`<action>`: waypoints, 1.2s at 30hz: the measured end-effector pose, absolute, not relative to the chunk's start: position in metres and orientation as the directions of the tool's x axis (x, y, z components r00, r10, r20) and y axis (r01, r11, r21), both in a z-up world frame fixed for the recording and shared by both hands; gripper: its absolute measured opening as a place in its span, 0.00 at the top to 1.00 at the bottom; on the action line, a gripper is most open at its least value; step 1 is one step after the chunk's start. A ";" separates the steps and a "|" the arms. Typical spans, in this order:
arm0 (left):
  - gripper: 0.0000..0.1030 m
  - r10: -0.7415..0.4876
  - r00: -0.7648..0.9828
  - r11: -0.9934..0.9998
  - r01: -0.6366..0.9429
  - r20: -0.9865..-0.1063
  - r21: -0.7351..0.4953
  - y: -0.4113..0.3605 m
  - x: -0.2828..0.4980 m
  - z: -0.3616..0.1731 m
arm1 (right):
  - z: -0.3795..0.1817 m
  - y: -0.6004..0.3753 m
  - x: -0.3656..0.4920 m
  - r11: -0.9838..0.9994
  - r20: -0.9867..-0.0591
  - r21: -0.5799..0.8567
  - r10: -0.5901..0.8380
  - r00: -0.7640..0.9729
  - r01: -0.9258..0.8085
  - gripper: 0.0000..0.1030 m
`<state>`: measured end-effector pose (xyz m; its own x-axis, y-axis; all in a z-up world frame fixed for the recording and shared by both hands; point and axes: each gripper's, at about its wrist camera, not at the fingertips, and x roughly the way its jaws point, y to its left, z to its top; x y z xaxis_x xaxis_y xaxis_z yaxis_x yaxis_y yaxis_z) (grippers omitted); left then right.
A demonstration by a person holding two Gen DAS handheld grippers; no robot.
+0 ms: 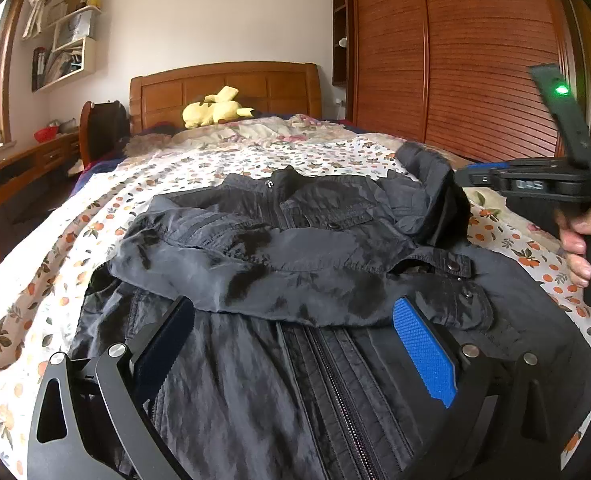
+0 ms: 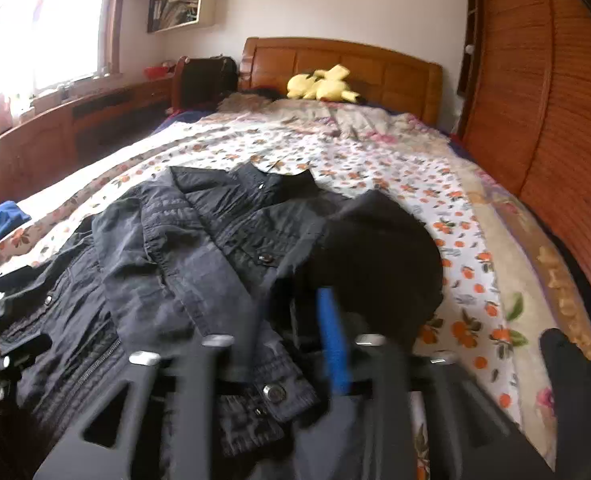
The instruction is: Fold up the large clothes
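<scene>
The left gripper point(image 1: 295, 344) is held wide apart above the near zipper, gripping nothing. The right gripper point(image 2: 295, 320) is narrowed on a sleeve of the jacket point(image 1: 303, 240), seemingly carried across the bed point(image 1: 255, 152).

Both wrist views sit low and close over the dark jacket point(image 1: 295, 264) at the bed's foot, facing the wooden headboard point(image 1: 225, 88); the right view looks from further right, sharing jacket point(image 2: 215, 248) and headboard point(image 2: 343, 68).
</scene>
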<state>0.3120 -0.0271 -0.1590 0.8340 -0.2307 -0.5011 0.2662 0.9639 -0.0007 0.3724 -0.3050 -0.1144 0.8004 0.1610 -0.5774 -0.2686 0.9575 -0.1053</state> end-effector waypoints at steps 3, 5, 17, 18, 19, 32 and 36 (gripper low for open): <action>0.03 -0.233 0.833 0.963 0.270 -0.502 0.001 -0.028 0.312 -0.160 | -0.113 -0.324 0.367 0.966 -0.571 -0.121 0.118 0.812 -0.226 0.64; 0.03 -0.236 0.832 0.962 0.273 -0.502 -0.001 -0.029 0.311 -0.159 | -0.113 -0.342 0.371 0.975 -0.570 -0.132 0.072 0.818 -0.178 0.59; 0.03 -0.248 0.847 0.961 0.278 -0.470 -0.007 -0.026 0.303 -0.150 | -0.172 -0.410 0.444 0.999 -0.697 -0.029 -0.003 0.717 -0.024 0.45; 0.03 -0.248 0.848 0.961 0.277 -0.468 -0.008 -0.025 0.302 -0.149 | -0.175 -0.409 0.446 0.999 -0.702 -0.016 0.009 0.712 -0.029 0.45; 0.03 -0.250 0.849 0.961 0.276 -0.465 -0.013 -0.023 0.301 -0.148 | -0.180 -0.407 0.449 0.999 -0.712 -0.005 0.020 0.702 -0.034 0.44; 0.03 -0.251 0.861 0.964 0.263 -0.442 -0.034 0.001 0.288 -0.137 | -0.210 -0.401 0.484 0.989 -0.814 0.150 0.130 0.567 -0.010 0.68; 0.03 -0.249 0.863 0.965 0.258 -0.440 -0.041 0.007 0.285 -0.135 | -0.190 -0.395 0.471 0.996 -0.789 0.090 0.085 0.609 -0.023 0.88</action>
<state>0.2853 0.0068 -0.1349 0.8630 -0.2490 -0.4395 0.2576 0.9654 -0.0410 0.4706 -0.3946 -0.1897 0.6087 0.0853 -0.7888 -0.0234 0.9957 0.0896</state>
